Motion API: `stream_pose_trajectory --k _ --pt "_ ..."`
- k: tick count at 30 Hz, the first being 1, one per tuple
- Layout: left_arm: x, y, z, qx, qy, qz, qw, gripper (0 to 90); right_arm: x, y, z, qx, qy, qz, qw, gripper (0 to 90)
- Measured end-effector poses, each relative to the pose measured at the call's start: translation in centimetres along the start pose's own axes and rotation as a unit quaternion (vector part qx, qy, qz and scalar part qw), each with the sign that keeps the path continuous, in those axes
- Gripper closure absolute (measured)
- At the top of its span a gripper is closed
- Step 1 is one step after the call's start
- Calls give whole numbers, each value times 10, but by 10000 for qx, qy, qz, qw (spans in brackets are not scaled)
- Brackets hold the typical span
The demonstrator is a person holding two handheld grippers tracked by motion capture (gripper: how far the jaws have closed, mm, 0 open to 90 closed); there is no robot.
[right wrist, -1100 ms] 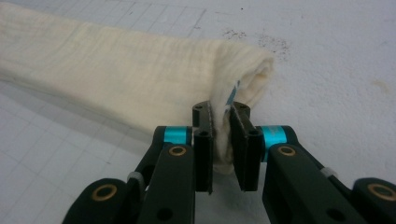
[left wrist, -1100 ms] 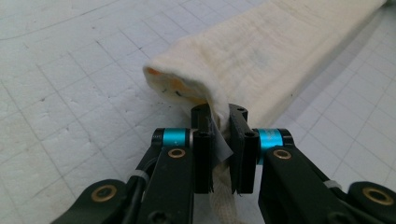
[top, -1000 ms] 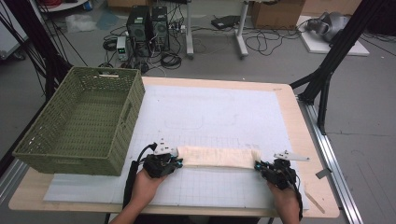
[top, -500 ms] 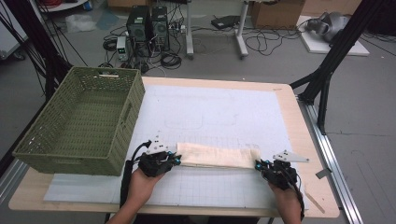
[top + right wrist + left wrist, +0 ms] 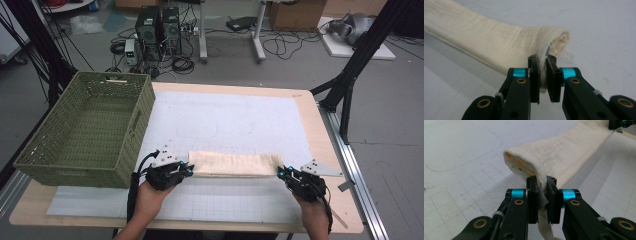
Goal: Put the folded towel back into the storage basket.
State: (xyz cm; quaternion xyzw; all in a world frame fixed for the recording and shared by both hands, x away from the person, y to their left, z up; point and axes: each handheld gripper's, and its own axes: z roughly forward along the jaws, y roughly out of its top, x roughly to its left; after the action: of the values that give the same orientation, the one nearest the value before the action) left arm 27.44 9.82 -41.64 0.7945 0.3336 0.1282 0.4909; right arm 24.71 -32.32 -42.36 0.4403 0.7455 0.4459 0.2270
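Cream folded cloth (image 5: 232, 164) lies stretched along the white gridded desk (image 5: 240, 120) before us, our left claw (image 5: 189, 169) pinching one end and our right claw (image 5: 281, 173) the other, right of the green woven basket (image 5: 85, 130).

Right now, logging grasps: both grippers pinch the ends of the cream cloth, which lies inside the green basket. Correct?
Not quite. Both grippers do pinch the cream cloth, but the high view shows it stretched over the white mat, right of the green basket, not inside.
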Motion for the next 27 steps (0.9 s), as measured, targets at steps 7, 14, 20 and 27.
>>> stream_pose_trajectory --k 7,14,20,27 --pt "-2 3 -6 -221 -18 131 9997 815 0 2 -4 -186 25 -148 9997 830" --pt "-4 4 -14 -592 -94 273 9978 815 -1 8 -11 -422 54 -205 9989 830" --pt "-3 5 -19 -908 -142 304 9953 815 -3 14 -17 -674 143 -152 9975 830" --pt "-6 6 -29 -915 -41 286 9954 816 -5 26 -14 -763 231 -259 9965 830"
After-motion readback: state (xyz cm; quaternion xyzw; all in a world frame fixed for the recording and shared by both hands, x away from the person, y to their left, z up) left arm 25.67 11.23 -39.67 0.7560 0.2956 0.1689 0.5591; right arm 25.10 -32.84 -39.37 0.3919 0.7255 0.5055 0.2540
